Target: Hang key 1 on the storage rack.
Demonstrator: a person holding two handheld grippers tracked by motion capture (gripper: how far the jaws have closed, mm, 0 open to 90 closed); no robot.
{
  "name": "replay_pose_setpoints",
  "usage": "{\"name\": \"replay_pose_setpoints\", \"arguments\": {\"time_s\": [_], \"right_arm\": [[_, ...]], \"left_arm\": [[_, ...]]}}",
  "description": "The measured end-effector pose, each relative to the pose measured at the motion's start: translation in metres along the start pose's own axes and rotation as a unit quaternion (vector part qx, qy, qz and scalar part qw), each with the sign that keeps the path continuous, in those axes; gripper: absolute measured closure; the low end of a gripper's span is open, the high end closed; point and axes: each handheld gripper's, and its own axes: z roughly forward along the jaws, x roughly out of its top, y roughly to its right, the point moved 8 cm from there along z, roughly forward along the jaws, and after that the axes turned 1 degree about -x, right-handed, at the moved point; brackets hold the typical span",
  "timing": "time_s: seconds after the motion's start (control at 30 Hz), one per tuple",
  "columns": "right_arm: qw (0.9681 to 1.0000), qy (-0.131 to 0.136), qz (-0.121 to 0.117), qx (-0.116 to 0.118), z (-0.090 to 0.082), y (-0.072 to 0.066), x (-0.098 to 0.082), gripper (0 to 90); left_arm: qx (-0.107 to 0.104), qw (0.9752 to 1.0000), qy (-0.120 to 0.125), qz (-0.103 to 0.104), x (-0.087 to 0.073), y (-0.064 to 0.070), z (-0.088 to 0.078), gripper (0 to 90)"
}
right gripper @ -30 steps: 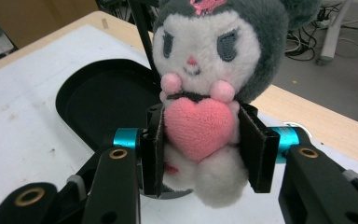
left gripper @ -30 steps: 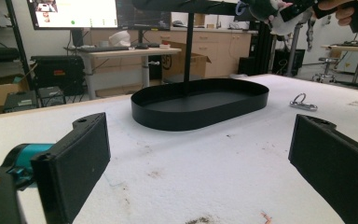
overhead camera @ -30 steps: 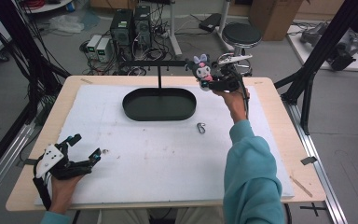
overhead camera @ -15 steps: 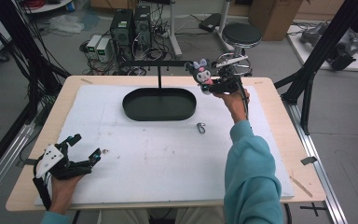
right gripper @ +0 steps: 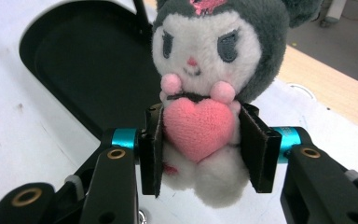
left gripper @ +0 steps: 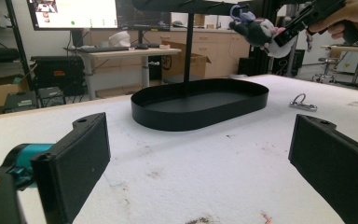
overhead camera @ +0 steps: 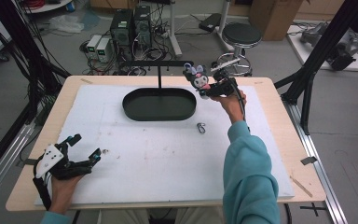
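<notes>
A plush toy (overhead camera: 196, 75) with a grey hood, white face and pink heart (right gripper: 200, 128) is in the air over the right end of the black oval tray (overhead camera: 159, 118). My right gripper (overhead camera: 204, 90) is shut on its body, one pad on each side of the heart (right gripper: 200, 144). The toy (left gripper: 256, 30) hangs close to the right end of the stand's crossbar (overhead camera: 151, 63); whether it touches the bar I cannot tell. My left gripper (overhead camera: 86, 148) rests at the table's front left, open, with nothing between its jaws (left gripper: 200, 140).
The stand's post (left gripper: 188, 51) rises from the tray (left gripper: 191, 119). A metal clip (overhead camera: 201, 127) lies on the white mat right of the tray, and a small bit (overhead camera: 105, 150) lies by the left gripper. Computers and a stool stand beyond the far table edge.
The right gripper and the plush toy have shifted slightly down and to the left. The left gripper has stayed in place.
</notes>
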Motion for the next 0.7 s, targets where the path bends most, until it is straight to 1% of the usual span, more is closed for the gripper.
{"name": "replay_pose_setpoints", "arguments": {"time_s": [0.03,0.07,0.1,0.13,0.17,0.3,0.37,0.43,0.47,0.5,0.53,0.6,0.63,0.7], "right_arm": [[1.0,-0.005,-0.008,-0.001,0.002,-0.002,0.0,56.2],[1.0,-0.005,-0.008,-0.001,0.002,-0.002,0.0,56.2],[0.9998,-0.012,-0.016,-0.004,0.007,-0.005,0.0,56.1],[0.9997,-0.013,-0.019,-0.002,0.009,-0.006,0.0,56.0],[0.9997,-0.017,-0.019,0.0,0.011,-0.008,0.0,56.0],[0.9996,-0.016,-0.022,0.001,0.016,-0.009,0.001,55.6],[0.9997,-0.016,-0.019,0.002,0.017,-0.01,0.001,55.2],[0.9997,-0.014,-0.018,0.005,0.017,-0.011,0.001,50.8],[0.9997,-0.011,-0.018,0.014,0.017,-0.012,0.001,45.8],[0.9996,-0.008,-0.015,0.023,0.018,-0.013,0.001,36.5],[0.9996,-0.004,-0.003,0.028,0.018,-0.014,0.001,25.4],[0.9994,0.004,0.011,0.032,0.017,-0.015,0.001,10.8],[0.9994,0.004,0.011,0.032,0.017,-0.015,0.001,10.8],[0.9992,0.014,0.016,0.033,0.014,-0.015,0.003,0.8]], "left_arm": [[0.0,1.0,0.0,0.0,0.0,0.0,0.0,5.8],[0.0,1.0,0.0,0.0,0.0,0.0,0.0,5.8],[0.0,1.0,0.0,0.0,0.0,0.0,0.0,5.7],[0.0,1.0,0.0,0.0,0.0,0.0,0.0,5.7],[0.0,1.0,0.0,0.0,0.0,0.0,0.0,5.8],[-0.001,1.0,0.0,0.0,0.0,0.0,0.0,5.8],[-0.001,1.0,0.0,0.0,0.0,0.0,0.0,5.8],[-0.001,1.0,0.0,0.001,0.0,0.0,0.0,5.7],[-0.001,1.0,0.0,0.001,0.0,0.0,0.0,5.8],[-0.001,1.0,0.0,0.001,0.0,0.0,0.0,5.7],[0.0,1.0,0.001,0.002,0.0,0.0,0.0,5.7],[0.0,1.0,0.0,0.002,0.0,0.0,0.0,5.7],[-0.001,1.0,0.0,0.002,0.0,0.0,0.0,5.7],[0.0,1.0,0.0,0.002,0.0,0.0,0.0,5.7]]}}
